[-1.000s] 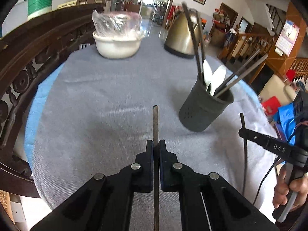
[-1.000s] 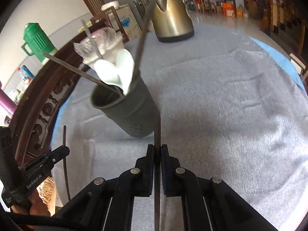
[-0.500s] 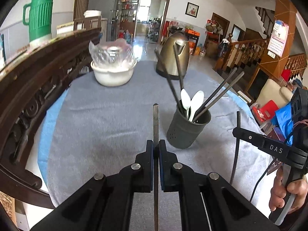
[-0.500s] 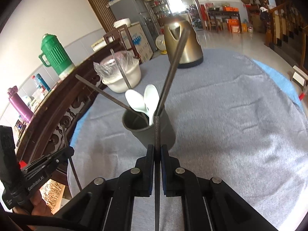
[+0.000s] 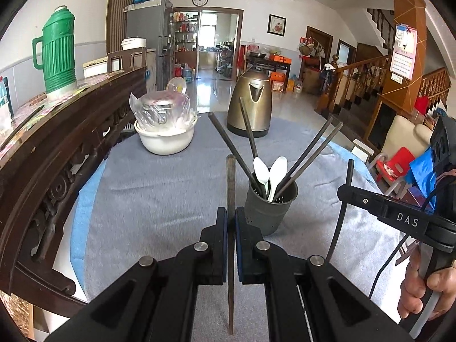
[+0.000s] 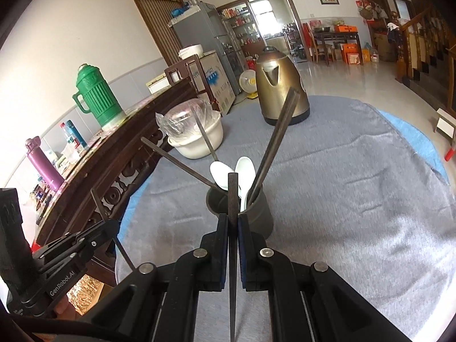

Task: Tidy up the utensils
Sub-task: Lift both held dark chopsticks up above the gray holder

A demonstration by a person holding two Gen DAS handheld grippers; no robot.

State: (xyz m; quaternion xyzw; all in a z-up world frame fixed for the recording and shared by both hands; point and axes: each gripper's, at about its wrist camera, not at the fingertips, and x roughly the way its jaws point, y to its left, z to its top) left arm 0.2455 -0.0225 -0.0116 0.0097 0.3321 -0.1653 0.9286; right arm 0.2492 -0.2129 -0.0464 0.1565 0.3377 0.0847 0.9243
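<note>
A dark grey utensil cup (image 5: 269, 211) stands on the grey tablecloth and holds several dark chopsticks and two white spoons (image 5: 275, 172). My left gripper (image 5: 231, 213) is shut on a dark chopstick (image 5: 230, 182), held upright, just left of the cup and nearer to me. My right gripper (image 6: 233, 221) is shut on another dark chopstick (image 6: 232, 196), held upright right in front of the cup (image 6: 258, 213). Each gripper shows in the other's view: the right one (image 5: 346, 191) and the left one (image 6: 112, 223), both with a chopstick.
A white bowl (image 5: 166, 139) with a plastic-wrapped tin and a bronze kettle (image 5: 250, 105) stand at the table's far side. A carved wooden rail (image 5: 57, 142) runs along the left. A green thermos (image 5: 58, 57) stands behind it.
Both grippers have lifted and tilted up, each still holding its chopstick. The cup now looks farther and lower in both views, and more of the room shows.
</note>
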